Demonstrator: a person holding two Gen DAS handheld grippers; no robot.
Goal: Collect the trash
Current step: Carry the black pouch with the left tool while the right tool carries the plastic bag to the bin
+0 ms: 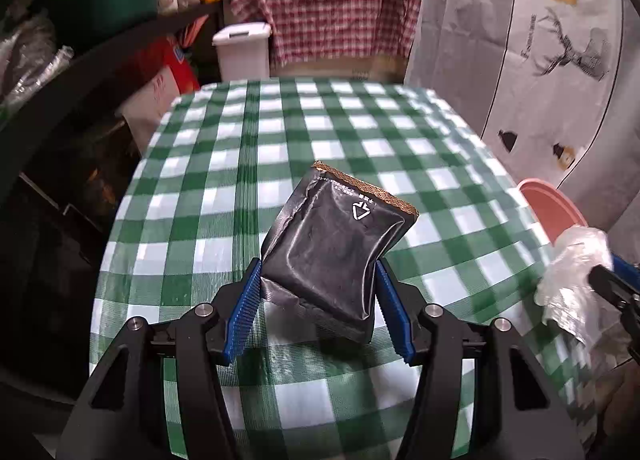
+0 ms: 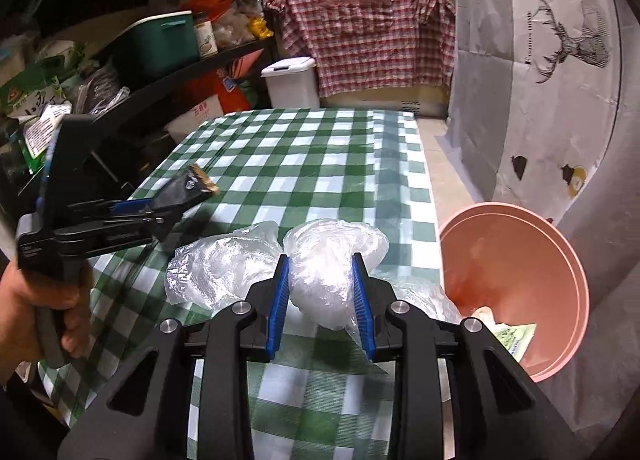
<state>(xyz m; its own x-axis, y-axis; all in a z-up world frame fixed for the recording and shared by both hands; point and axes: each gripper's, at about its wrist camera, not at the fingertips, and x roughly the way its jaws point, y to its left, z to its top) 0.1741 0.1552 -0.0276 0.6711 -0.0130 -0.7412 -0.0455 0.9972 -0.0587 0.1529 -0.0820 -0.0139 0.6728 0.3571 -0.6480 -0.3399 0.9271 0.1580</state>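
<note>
While the left gripper [image 1: 318, 264] has its blue jaws clamped on the lower part of a black snack wrapper [image 1: 340, 248], the wrapper stands up from the jaws, tilted, with its brown sealed edge on top, and it is lifted above the desk [image 1: 224, 180]. From the right wrist view this same gripper [image 2: 160, 212] is at the left side of the desk, held by the person's left hand [image 2: 36, 300], and the wrapper [image 2: 188, 188] points out over the checked cloth.

The right gripper [image 2: 320, 260] has its jaws pressed on a crumpled clear plastic bag [image 2: 332, 260], which bulges out above the blue pads; part of the same plastic [image 2: 216, 264] spreads to the left over the near part of the desk. From the left wrist view the bag [image 1: 576, 280] shows blurred at the right edge of the desk.

Just beside the right edge of the desk is a pink bin [image 2: 536, 260], and some paper trash [image 2: 512, 340] lies inside it. The far half of the desk carries only the green and white cloth. Behind the far edge stands a white lidded bin [image 2: 292, 80], and a red checked shirt [image 2: 368, 28] hangs beyond it. Dark shelves [image 2: 132, 72] with boxes are at the left
</note>
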